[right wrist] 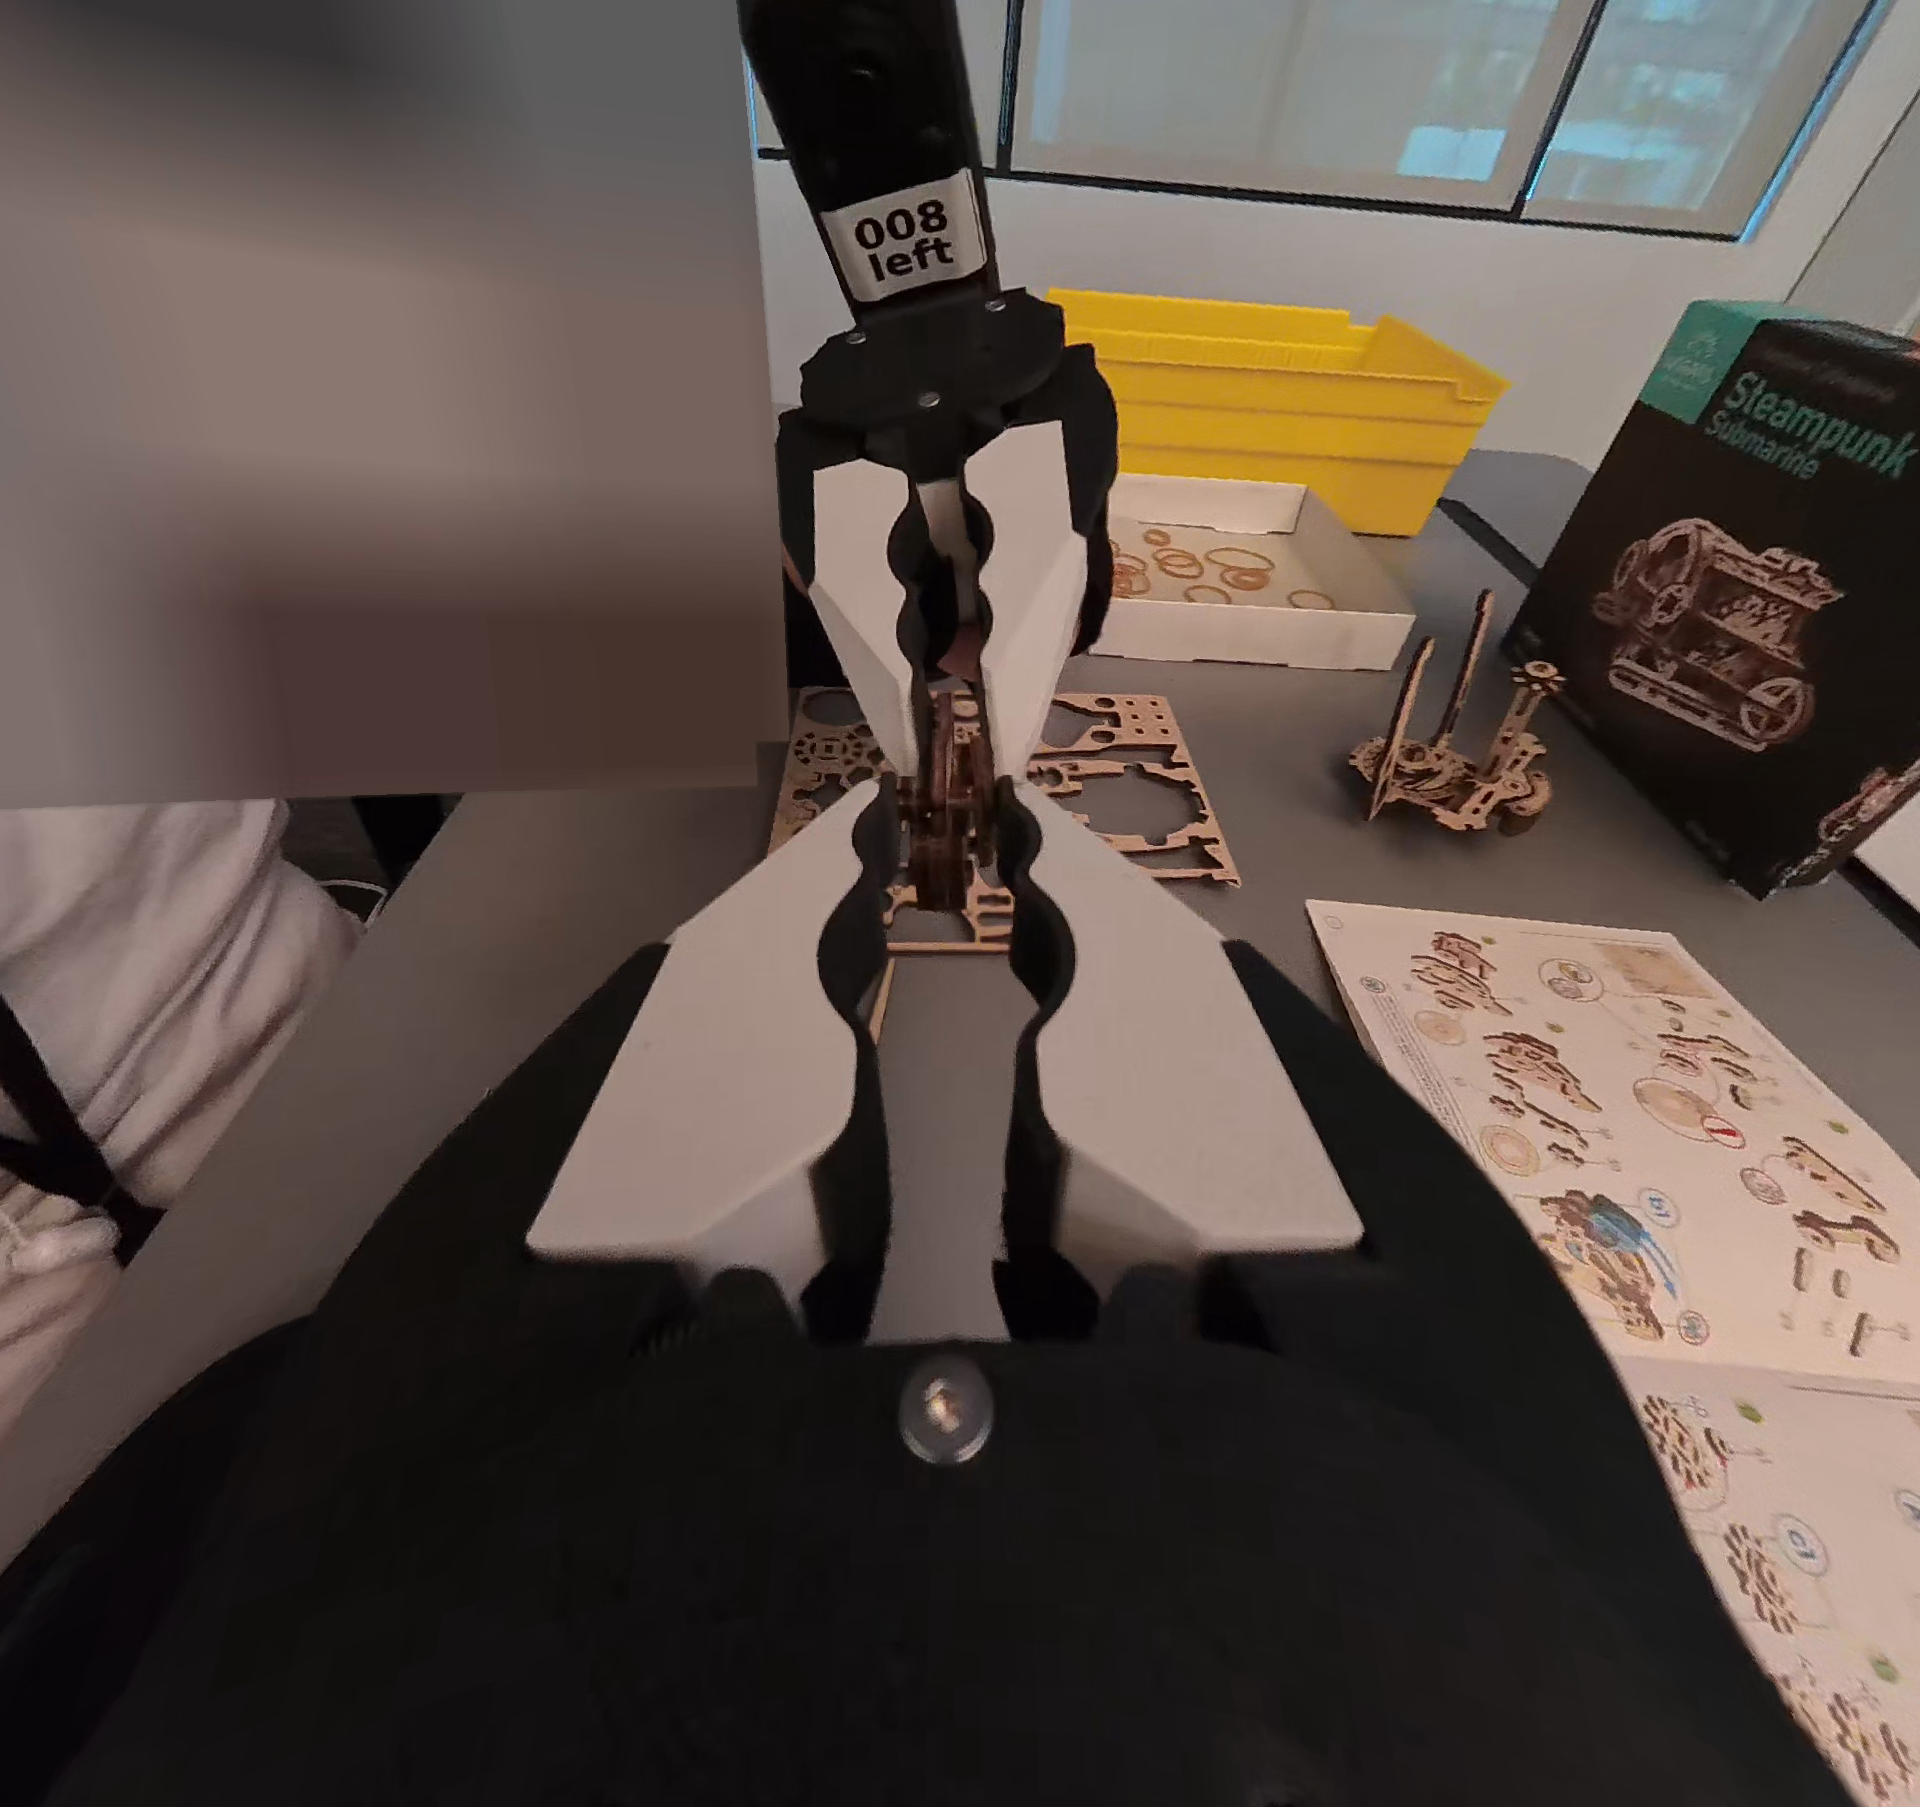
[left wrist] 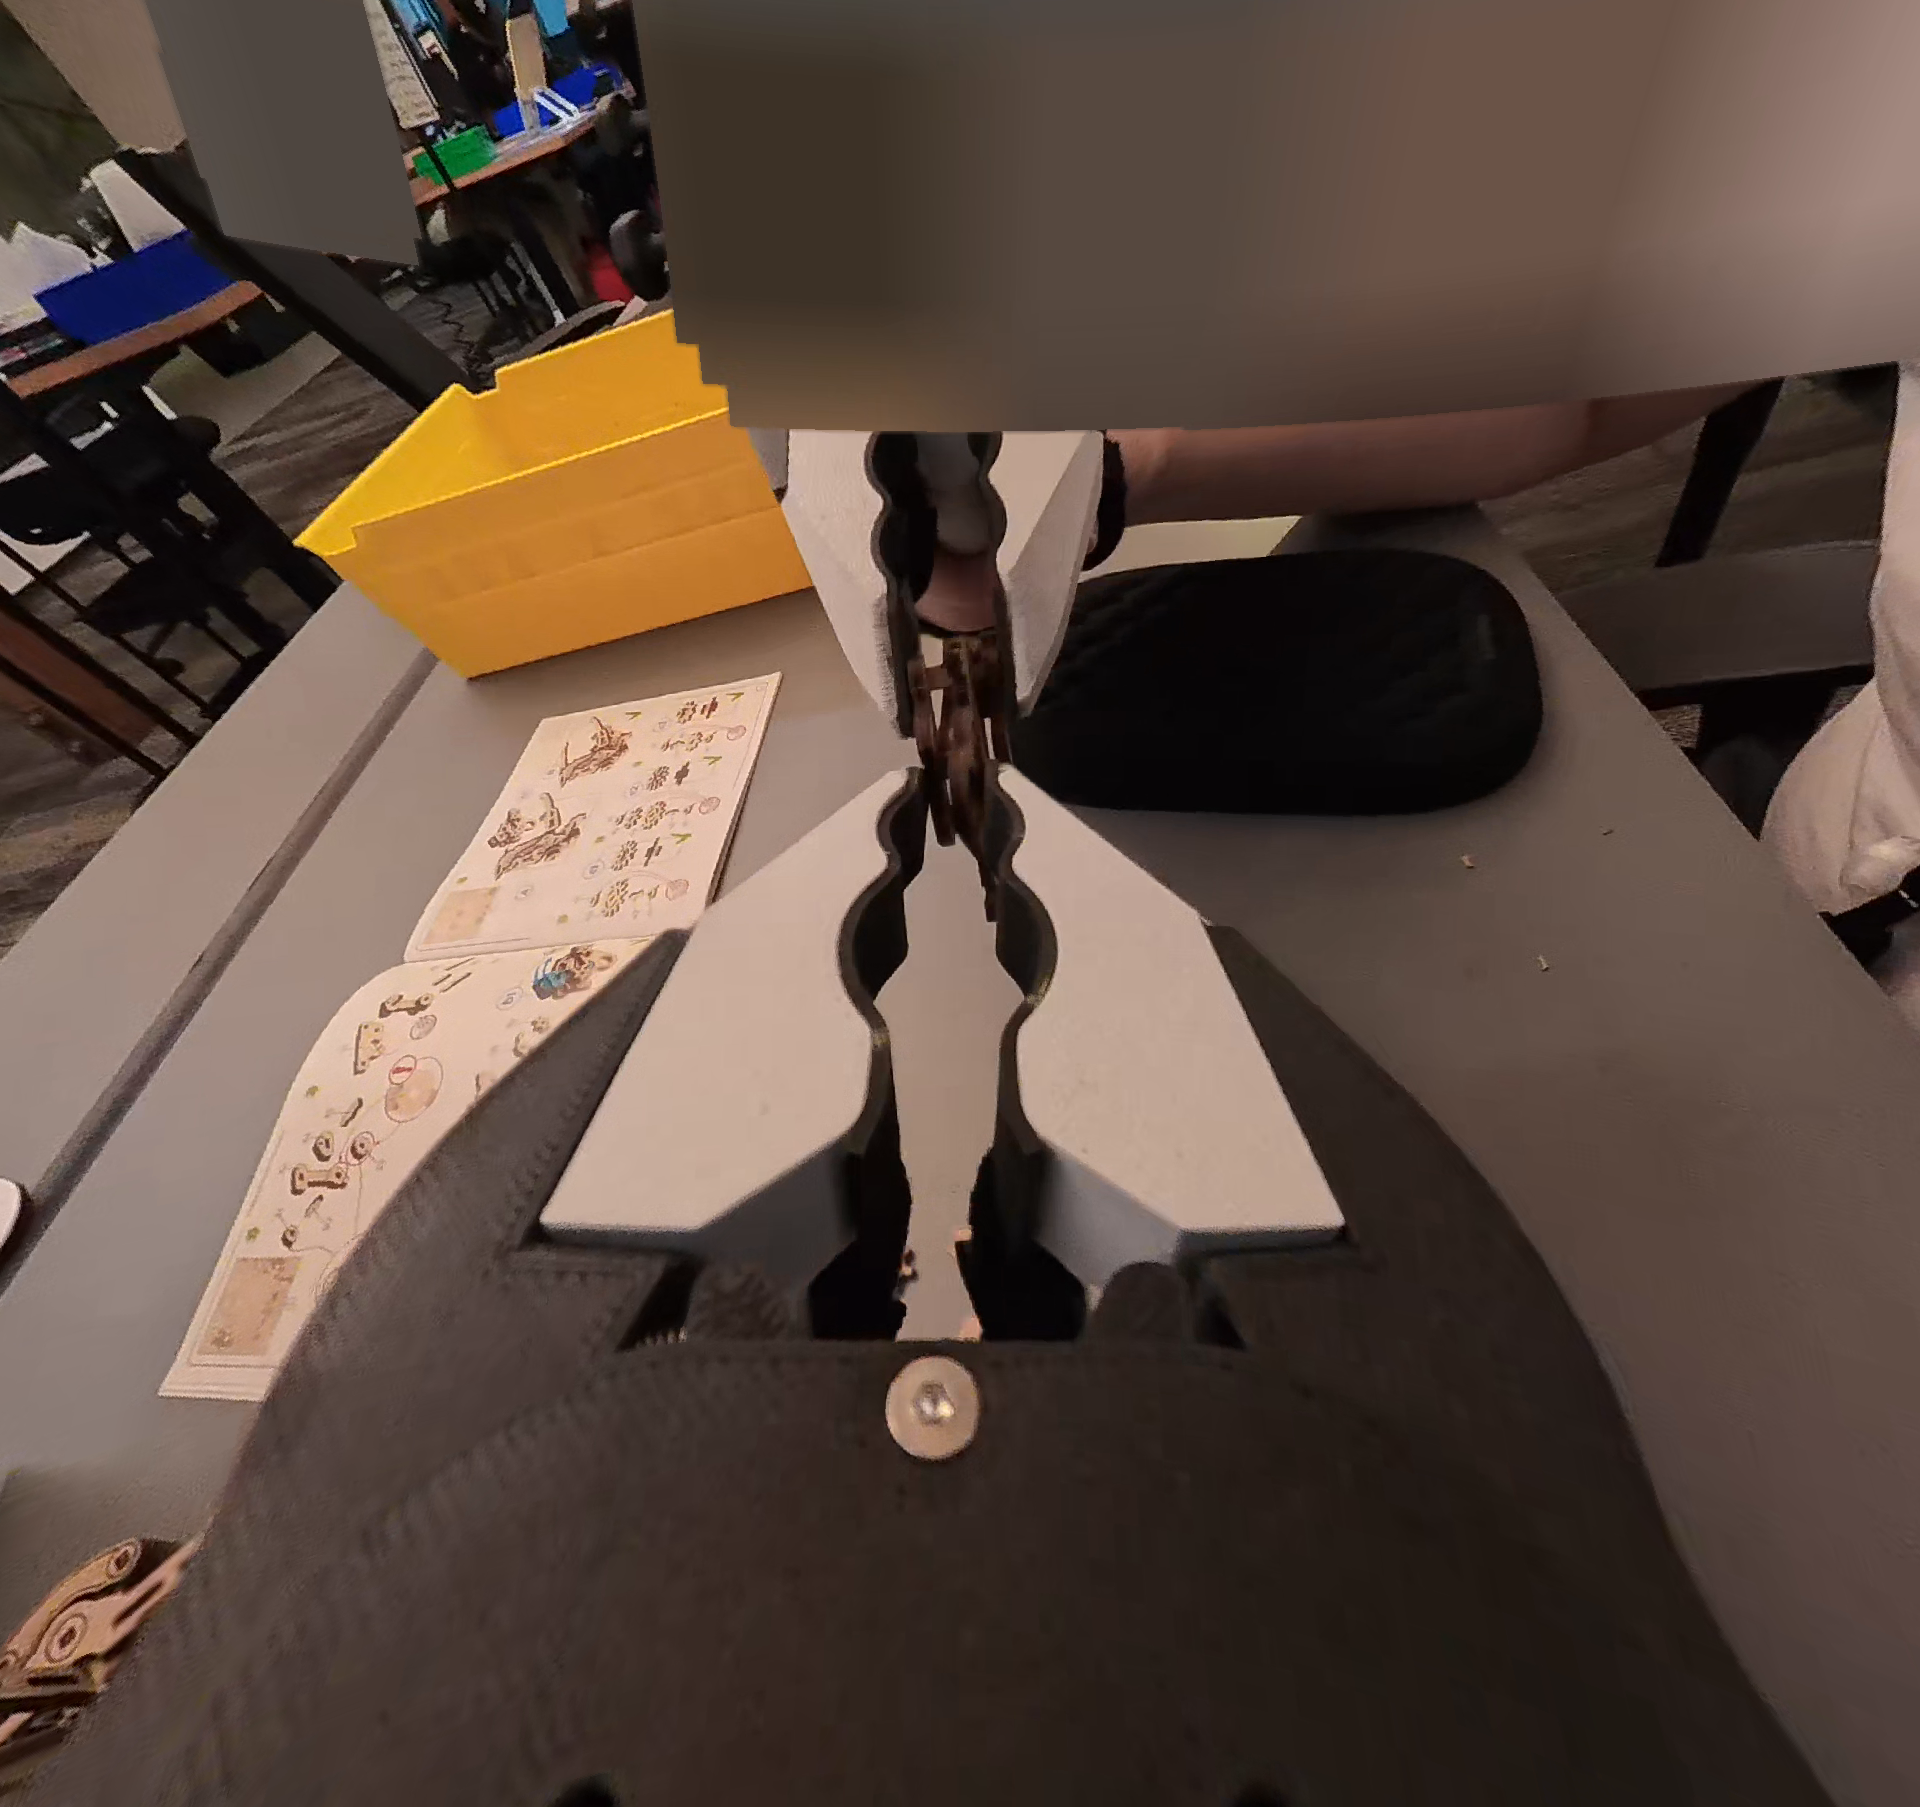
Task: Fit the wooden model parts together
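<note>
A small dark wooden sub-assembly of thin slotted pieces is held in the air between both grippers, above the grey table. My left gripper is shut on its near end. The right gripper faces it from the far side, shut on the other end. In the right wrist view the same wooden sub-assembly sits between my right gripper and the left gripper, which comes down from above. The fingertips of the two grippers nearly touch. How the pieces join is hidden by the fingers.
A yellow bin, instruction sheets, a black pad, a punched-out wooden sheet, a half-built wooden model, a white tray of rubber bands and the kit box lie around. Loose wooden parts lie at the near left.
</note>
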Demonstrator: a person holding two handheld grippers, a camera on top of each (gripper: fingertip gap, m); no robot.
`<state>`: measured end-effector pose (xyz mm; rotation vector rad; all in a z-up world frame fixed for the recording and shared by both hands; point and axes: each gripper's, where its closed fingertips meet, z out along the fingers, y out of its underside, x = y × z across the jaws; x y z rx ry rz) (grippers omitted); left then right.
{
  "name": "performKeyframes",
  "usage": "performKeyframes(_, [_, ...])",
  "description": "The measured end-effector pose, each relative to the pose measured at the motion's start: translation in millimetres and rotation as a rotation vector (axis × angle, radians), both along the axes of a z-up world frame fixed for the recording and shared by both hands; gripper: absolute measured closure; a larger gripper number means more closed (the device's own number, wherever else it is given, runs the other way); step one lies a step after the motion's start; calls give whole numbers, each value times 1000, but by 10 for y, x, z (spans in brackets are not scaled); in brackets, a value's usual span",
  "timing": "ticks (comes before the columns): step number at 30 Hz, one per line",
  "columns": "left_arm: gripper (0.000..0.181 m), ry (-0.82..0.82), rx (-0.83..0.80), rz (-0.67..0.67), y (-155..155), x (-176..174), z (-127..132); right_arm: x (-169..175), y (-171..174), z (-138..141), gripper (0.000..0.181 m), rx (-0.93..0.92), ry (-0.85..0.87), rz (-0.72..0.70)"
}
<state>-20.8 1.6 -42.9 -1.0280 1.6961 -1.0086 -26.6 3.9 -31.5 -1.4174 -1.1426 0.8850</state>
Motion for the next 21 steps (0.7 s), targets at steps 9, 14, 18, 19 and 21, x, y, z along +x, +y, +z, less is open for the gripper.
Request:
performKeyframes(9, [172, -13, 21, -44, -98, -29, 54, -27, -109, 40, 167, 135, -31, 18])
performKeyframes(14, [173, -41, 46, -23, -75, -25, 84, -23, -98, 72, 166, 150, 3, 22])
performKeyframes(18, [173, -36, 114, -20, -113, -18, 76, -14, -138, 63, 167, 213, -31, 37])
performKeyframes(19, [173, -35, 134, -10, -108, -12, 69, -21, -133, 63, 166, 226, -42, 25])
performKeyframes(21, [173, -33, 148, -8, -111, -8, 60, -38, -134, 55, 166, 218, -49, 21])
